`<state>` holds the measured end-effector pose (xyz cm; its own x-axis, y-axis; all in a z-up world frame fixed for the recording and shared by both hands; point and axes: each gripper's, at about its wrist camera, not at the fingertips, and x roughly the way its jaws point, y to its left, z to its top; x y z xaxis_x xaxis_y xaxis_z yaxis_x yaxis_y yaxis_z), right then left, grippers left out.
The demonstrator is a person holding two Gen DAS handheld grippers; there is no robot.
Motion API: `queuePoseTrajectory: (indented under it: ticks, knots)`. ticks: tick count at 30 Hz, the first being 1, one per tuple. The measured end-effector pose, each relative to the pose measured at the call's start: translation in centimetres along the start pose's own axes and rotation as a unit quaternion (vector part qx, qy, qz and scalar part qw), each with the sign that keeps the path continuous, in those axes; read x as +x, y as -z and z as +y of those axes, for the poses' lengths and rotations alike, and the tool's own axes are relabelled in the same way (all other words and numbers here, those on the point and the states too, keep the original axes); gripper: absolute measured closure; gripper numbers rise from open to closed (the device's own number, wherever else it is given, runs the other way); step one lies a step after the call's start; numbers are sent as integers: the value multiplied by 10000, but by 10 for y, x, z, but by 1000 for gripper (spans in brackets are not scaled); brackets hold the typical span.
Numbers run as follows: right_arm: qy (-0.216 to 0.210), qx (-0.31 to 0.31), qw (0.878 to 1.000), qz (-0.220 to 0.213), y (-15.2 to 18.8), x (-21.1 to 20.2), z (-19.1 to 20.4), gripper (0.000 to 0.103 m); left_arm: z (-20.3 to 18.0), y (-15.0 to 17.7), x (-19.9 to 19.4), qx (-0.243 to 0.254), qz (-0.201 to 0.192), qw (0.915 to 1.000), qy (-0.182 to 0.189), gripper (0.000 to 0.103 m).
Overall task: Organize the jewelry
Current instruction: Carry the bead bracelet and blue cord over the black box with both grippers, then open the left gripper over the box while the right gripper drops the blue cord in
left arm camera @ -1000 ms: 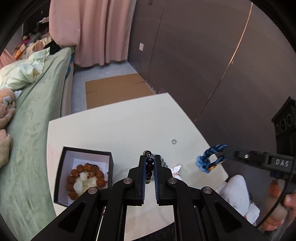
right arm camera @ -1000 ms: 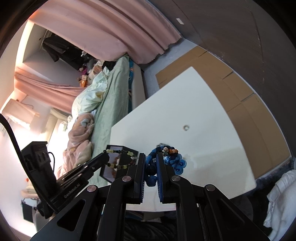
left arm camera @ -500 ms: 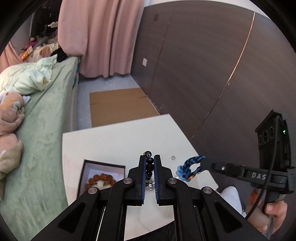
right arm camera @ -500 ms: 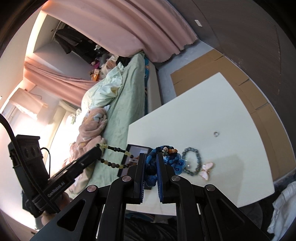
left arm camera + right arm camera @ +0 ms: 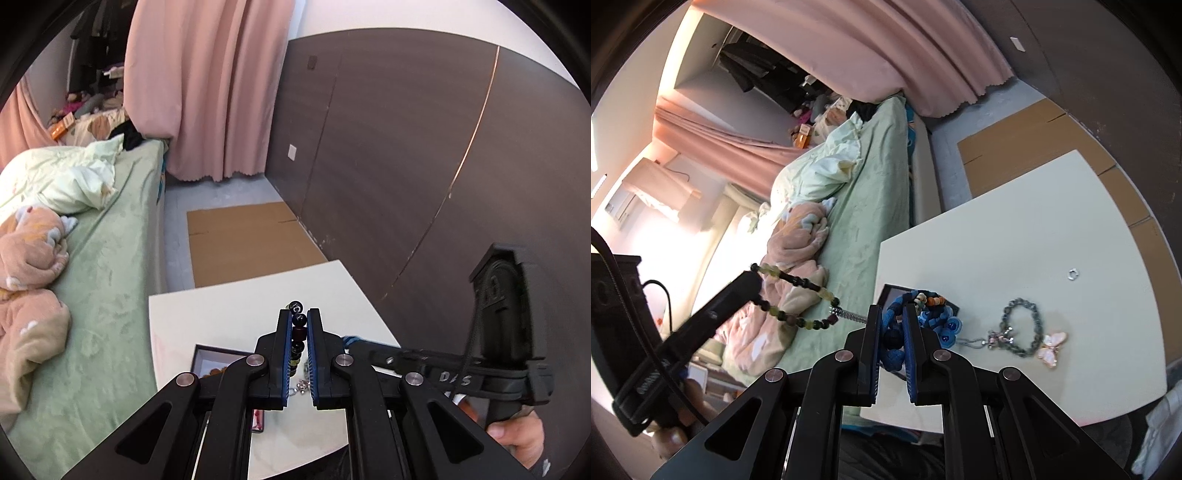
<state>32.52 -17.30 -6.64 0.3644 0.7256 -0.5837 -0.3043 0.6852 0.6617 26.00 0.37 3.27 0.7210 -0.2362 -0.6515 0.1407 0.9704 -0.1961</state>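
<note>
Both hands are up off the white table (image 5: 1052, 229) now, each with a catch: the left claw (image 5: 298, 334) is pinched shut on a string of dark, olive and yellow-green round beads (image 5: 798, 291) that droops in a slack loop in the air over the green bed (image 5: 864, 236), while the right claw (image 5: 891, 334) is clamped on a braided blue cord bracelet with small orange and white beads (image 5: 925, 308), held above the dark-rimmed open jewellery box (image 5: 214, 360). The beads look hard, glossy and slippery, so gripping between two of them seems safest; the cord looks soft, light and forgiving, easy to squeeze anywhere. On the table lie a grey-green bead bracelet with a silver charm (image 5: 1021, 326), a pale pink butterfly clip (image 5: 1051, 349) and a small silver ring (image 5: 1073, 274), the ring probably the fiddliest to pick up.
</note>
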Motion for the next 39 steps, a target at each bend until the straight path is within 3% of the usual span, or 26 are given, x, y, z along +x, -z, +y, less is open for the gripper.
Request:
queuePoseTrajectory:
  ticks: [11,23,26,27,28,39]
  knots:
    - [-180,-47,9994,303,3,33,16,91,4,-19,-35,116,-329,9992,-202,95]
    - [-381,-54,9962,779,4,92,34,90,28,-13,-40,-29,-304,9986,-428,95]
    - [-63,-41,9946,1034,7,109,30,76,38,-9,-37,-123,-264,9986,-443,95]
    - [-38,7,9938,1107,9,112,26,61,40,-9,-36,-143,-248,9986,-441,95]
    - [-27,44,9939,1097,10,111,21,53,42,-7,-32,-170,-219,9987,-432,95]
    - [486,363,9965,570,13,50,-34,52,50,17,21,-368,283,9986,-245,95]
